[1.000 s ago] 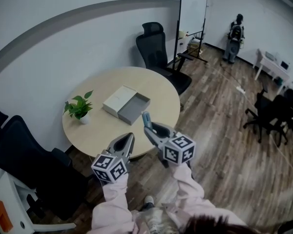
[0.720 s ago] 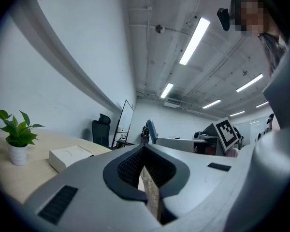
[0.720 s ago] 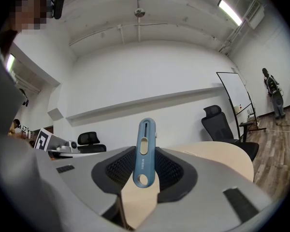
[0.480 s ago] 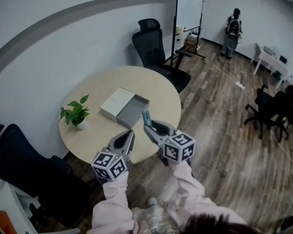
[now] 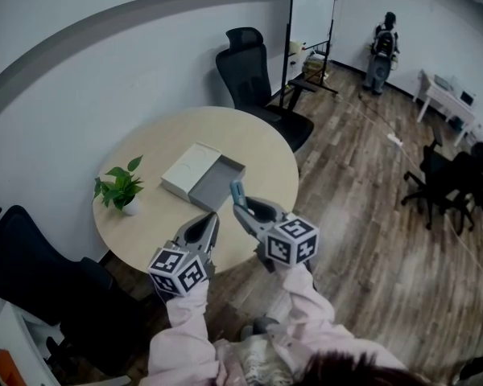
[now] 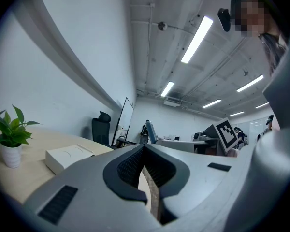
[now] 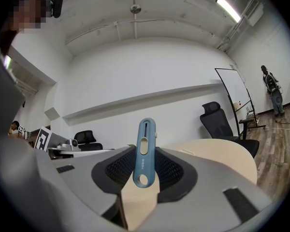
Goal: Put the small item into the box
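**At the table's near edge: small item clamped in right gripper, box open**

Over the near edge of the round table, the right gripper is held level w/ jaws part-closed on the small item. This is a slim blue slotted piece, gripped at its lower end and stood upright. It is kept short of the box, not touching it. The box, a grey open tray, is set mid-table w/ a white lid touching its L side. The left gripper is held just beside the right, jaws shut together, nothing between them. A potted plant is seen near the table's L edge.
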`<state>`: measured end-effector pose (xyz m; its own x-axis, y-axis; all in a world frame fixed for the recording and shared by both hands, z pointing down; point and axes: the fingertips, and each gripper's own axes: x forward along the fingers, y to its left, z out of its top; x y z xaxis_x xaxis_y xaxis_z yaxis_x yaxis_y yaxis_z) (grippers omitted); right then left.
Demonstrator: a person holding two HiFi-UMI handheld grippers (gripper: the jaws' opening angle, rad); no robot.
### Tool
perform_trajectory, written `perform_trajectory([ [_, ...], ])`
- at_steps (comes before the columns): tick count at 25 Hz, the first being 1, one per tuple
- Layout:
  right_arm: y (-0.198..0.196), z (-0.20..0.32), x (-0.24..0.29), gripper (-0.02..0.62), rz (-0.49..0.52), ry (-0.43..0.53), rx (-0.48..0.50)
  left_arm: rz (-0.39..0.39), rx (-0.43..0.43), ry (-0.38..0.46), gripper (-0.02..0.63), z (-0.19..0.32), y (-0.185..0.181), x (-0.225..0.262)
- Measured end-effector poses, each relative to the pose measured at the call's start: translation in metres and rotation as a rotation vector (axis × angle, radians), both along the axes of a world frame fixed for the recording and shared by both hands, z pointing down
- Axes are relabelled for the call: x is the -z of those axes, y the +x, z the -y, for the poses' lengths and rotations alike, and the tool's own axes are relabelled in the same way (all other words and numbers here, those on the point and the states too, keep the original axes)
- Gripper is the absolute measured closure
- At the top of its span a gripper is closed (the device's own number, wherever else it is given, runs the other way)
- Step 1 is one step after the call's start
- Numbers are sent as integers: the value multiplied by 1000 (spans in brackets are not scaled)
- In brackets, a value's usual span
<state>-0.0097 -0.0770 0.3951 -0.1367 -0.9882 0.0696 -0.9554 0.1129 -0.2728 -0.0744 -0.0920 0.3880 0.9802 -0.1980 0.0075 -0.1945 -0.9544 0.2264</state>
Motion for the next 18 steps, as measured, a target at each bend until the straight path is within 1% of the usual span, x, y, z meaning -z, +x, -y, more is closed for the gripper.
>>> perform_trajectory([
  [5, 10, 8, -6, 468, 6, -15, 13, 16, 16, -15, 595, 7, 6, -9],
  [10, 23, 28, -10, 468, 9, -32, 58, 18, 93, -32, 595, 32, 9, -12],
  [13, 31, 45, -9, 468, -3, -38, 95, 20, 119, -22, 595, 43, 21, -11],
  [18, 49, 71, -11, 468, -14, -48, 145, 24, 156, -30, 595, 63, 41, -14],
])
